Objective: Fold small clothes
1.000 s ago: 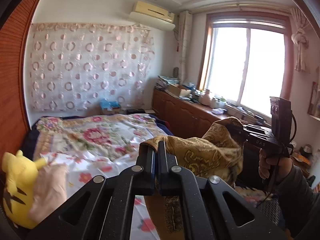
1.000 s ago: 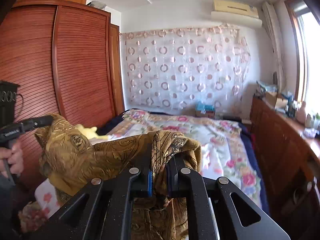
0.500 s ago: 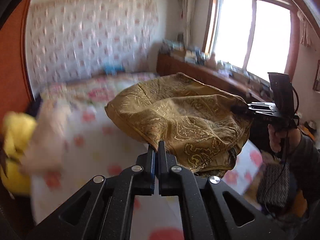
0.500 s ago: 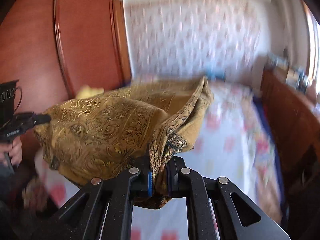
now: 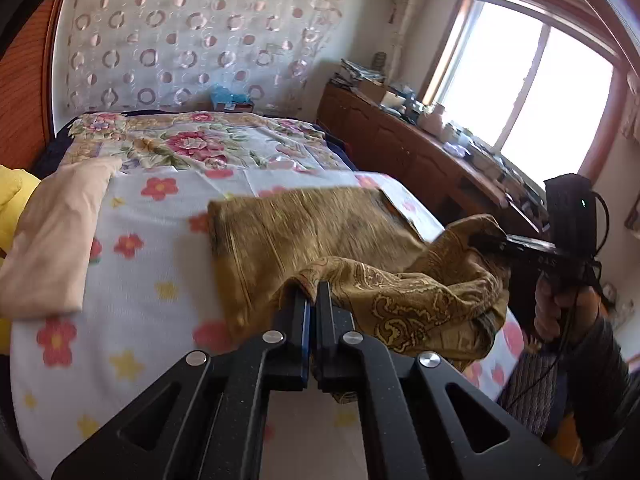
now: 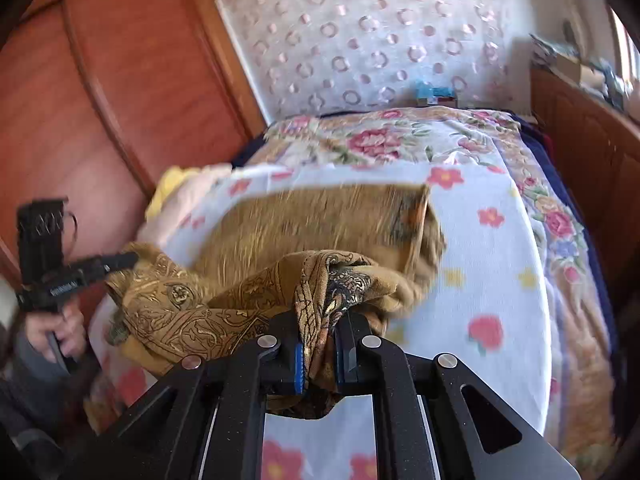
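Note:
A golden-brown paisley garment (image 5: 320, 240) lies spread over the flowered bed sheet (image 5: 160, 280), its far part motion-blurred. My left gripper (image 5: 314, 296) is shut on its near edge. My right gripper (image 6: 322, 328) is shut on a bunched corner of the same garment (image 6: 304, 224). Each gripper shows in the other's view: the right one (image 5: 486, 240) at the garment's right corner, the left one (image 6: 128, 258) at its left corner. The near edge is held a little above the bed.
A folded peach cloth (image 5: 60, 236) and a yellow plush toy (image 5: 12, 200) lie at the bed's left side. A red-brown wardrobe (image 6: 100, 100) stands left of the bed. A cluttered wooden cabinet (image 5: 420, 152) runs under the window on the right.
Both grippers have swung down from mid-air toward the bed. The garment, held up and billowing before, now lies spread over the sheet with its far end landing.

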Tool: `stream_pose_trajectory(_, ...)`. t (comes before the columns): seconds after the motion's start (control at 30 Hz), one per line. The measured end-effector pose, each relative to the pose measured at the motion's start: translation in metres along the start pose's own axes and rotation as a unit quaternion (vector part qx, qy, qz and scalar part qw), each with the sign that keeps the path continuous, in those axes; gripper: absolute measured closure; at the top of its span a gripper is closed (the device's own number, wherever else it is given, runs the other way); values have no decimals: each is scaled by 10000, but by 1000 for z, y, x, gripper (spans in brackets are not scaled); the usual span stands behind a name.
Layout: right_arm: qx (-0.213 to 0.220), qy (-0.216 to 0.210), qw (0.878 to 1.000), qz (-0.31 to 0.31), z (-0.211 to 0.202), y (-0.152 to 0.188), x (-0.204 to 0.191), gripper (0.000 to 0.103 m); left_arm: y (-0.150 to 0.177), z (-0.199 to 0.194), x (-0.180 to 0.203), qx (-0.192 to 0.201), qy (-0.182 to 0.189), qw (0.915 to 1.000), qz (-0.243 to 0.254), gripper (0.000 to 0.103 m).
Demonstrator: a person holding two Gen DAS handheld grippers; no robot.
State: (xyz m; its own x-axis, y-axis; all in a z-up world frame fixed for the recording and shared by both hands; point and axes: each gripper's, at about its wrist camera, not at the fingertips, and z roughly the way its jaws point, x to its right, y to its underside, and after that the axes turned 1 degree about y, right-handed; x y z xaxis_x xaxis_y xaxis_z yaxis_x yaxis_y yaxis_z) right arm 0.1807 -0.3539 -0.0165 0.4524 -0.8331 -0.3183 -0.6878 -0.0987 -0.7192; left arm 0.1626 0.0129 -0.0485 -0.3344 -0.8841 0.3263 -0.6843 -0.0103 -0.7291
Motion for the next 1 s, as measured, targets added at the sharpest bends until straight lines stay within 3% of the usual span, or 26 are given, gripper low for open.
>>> stream_pose_trajectory(0.13, 29, -5, 9994, 348, 26, -24, 30, 92, -34, 28, -21, -13, -150, 9997, -167, 101)
stream_pose_trajectory(0.33, -105, -14, 9969, 777, 70, -45, 60, 78, -59, 74, -55, -235, -252, 9984, -451, 101)
stream_pose_trajectory(0.43, -37, 287, 9967, 753, 51, -54, 59, 60, -64, 93, -67, -368, -352, 9975, -499, 101)
stream_pose_trajectory(0.5, 144, 421, 9963, 738, 40, -63, 63, 59, -65, 102, -75, -426, -381, 9968, -565, 101)
stream_pose_trajectory(0.6, 309, 616, 9974, 203, 32, -62, 54, 59, -66, 107, -76, -397, -283, 9976, -488, 101)
stream_pose_trajectory(0.7, 151, 550, 9980, -285, 35, -52, 37, 58, -71, 101, -74, -360, -140, 9987, -335, 97)
stream_pose_trajectory(0.83, -258, 538, 9959, -685, 72, -46, 25, 58, -74, 77, -69, -112, -174, 9996, -196, 71)
stream_pose_trajectory(1.0, -525, 514, 9891, -1274, 110, -53, 8, 58, -75, 47, -71, 138, -355, 9993, -4, 66)
